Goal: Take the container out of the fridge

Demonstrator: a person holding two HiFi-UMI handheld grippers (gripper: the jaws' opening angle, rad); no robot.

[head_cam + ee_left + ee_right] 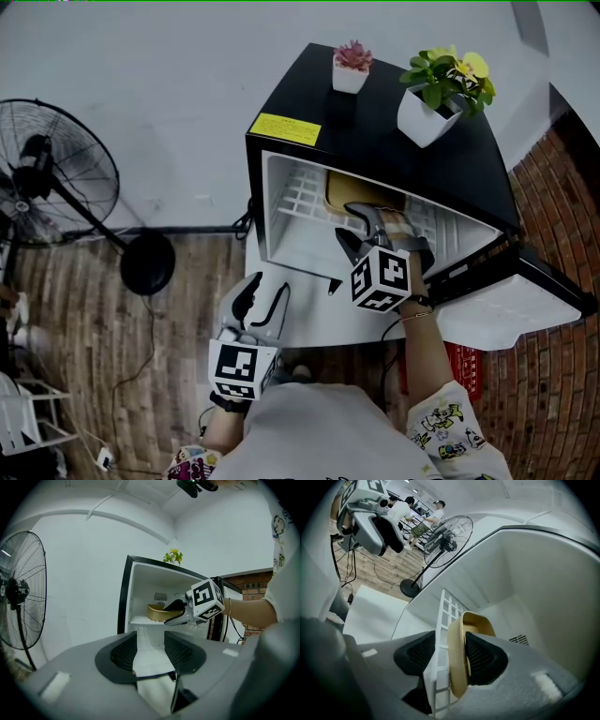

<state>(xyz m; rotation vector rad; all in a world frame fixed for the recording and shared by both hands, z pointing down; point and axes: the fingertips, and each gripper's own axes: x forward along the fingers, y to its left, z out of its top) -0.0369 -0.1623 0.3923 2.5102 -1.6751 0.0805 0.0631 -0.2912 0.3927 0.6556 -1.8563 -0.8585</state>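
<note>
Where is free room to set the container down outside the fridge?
Fridge top: bare between the yellow sticker and the two plant pots. Wood floor: bare between the fan base and the fridge. Crowded: the wire shelf around the container.

Container (458, 660) on shelf (443, 620) in fridge (366, 141), its wall between right gripper (356, 225)'s jaws, left gripper (265, 298) before fridge, fan (52, 173) left of it, plants (441, 89) atop fridge

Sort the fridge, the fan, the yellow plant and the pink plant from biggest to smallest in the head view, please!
1. fridge
2. fan
3. yellow plant
4. pink plant
The fan looks farther away, so its real size is less sure.
</note>
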